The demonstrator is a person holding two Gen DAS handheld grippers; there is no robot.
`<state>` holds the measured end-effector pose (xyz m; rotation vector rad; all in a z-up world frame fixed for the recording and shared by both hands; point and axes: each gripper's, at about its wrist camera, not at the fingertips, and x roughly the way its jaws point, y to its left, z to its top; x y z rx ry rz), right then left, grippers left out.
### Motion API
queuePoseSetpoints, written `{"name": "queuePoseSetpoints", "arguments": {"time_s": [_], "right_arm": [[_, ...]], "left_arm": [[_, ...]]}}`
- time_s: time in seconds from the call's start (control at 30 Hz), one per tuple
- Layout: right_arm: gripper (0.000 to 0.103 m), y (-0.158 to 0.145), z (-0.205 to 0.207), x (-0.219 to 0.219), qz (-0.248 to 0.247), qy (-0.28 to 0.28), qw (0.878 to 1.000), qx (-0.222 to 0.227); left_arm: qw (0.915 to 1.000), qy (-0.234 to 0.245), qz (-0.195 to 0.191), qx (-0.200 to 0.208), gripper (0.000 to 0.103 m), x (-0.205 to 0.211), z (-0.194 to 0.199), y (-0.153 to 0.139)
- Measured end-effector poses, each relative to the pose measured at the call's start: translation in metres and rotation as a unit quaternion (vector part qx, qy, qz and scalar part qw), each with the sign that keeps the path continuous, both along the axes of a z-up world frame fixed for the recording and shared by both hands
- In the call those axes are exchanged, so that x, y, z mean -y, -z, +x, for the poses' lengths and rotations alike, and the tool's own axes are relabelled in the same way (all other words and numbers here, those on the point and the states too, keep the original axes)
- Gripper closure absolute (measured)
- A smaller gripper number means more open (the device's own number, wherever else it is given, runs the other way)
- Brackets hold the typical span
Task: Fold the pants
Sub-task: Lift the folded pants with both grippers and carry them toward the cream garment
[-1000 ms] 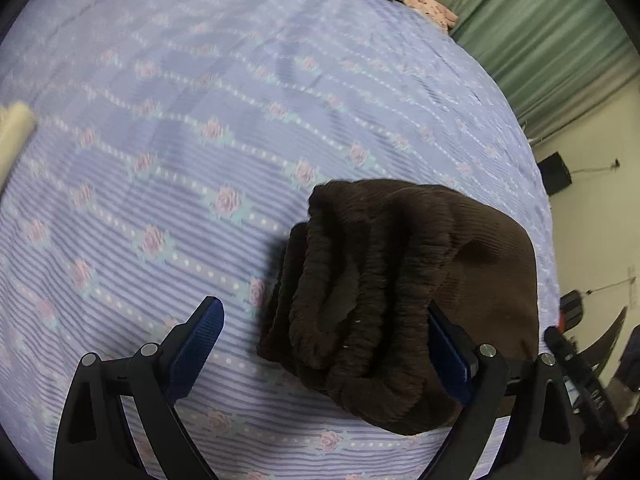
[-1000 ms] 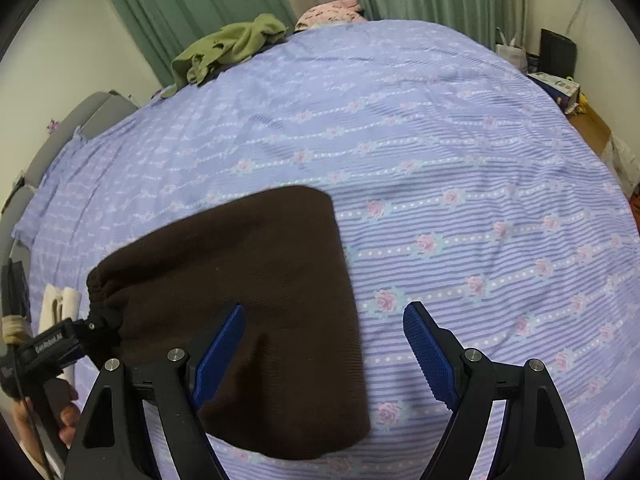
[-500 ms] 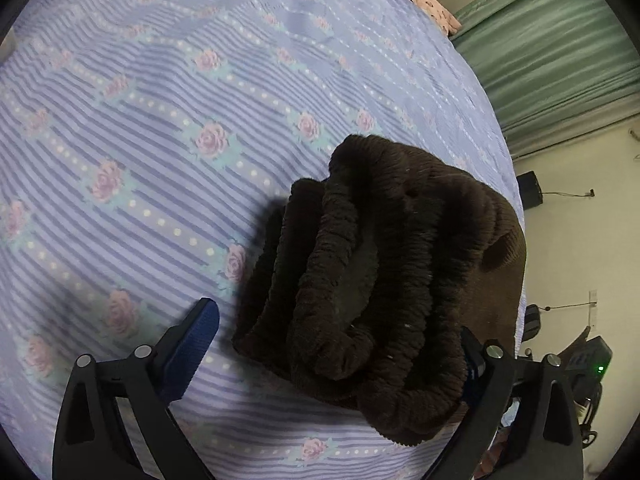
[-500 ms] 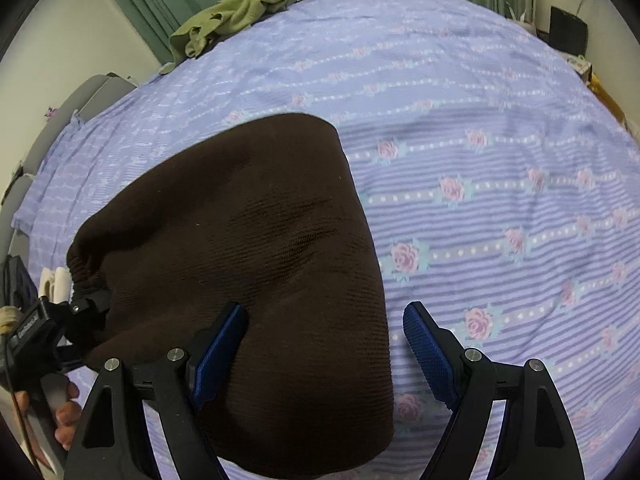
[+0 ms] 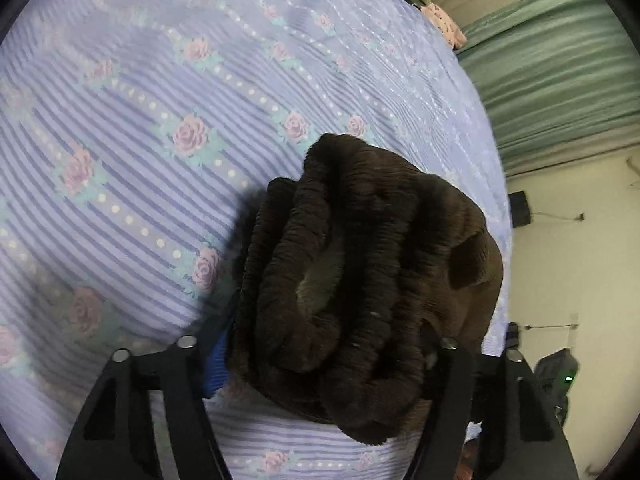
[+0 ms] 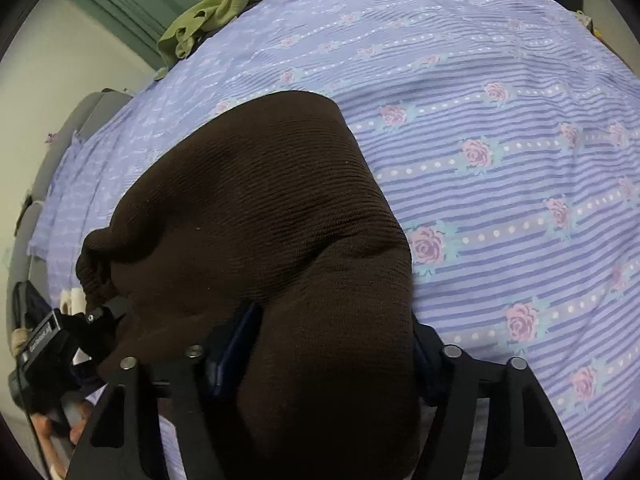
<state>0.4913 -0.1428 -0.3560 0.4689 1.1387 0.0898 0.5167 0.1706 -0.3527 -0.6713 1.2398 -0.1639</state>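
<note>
Both tongs, left tongs (image 5: 328,356) and right tongs (image 6: 332,344), were clamped around the bundled brown pants (image 6: 260,240) on the bed (image 6: 520,120). Thick stack though, so layers could've slipped out and unfolded.

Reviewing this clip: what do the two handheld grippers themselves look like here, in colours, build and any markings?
Both are alike: the left gripper and right gripper have matte black finger frames with elongated cut-outs, silver round pivot pins, and blue ribbed pads on the inner faces. From the right wrist view, the left unit's black body carries a white-lettered label, too blurred to read. No cable can be made out.
</note>
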Motion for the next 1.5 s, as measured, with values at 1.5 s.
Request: {"name": "queuePoseSetpoints", "arguments": {"time_s": [1.5], "right_arm": [[0.061,-0.366,-0.299,-0.069,-0.077,-0.068,0.951,0.292]], "left_arm": [[0.9502,-0.006,0.126,0.285,0.051,-0.029,-0.298,-0.359]]}}
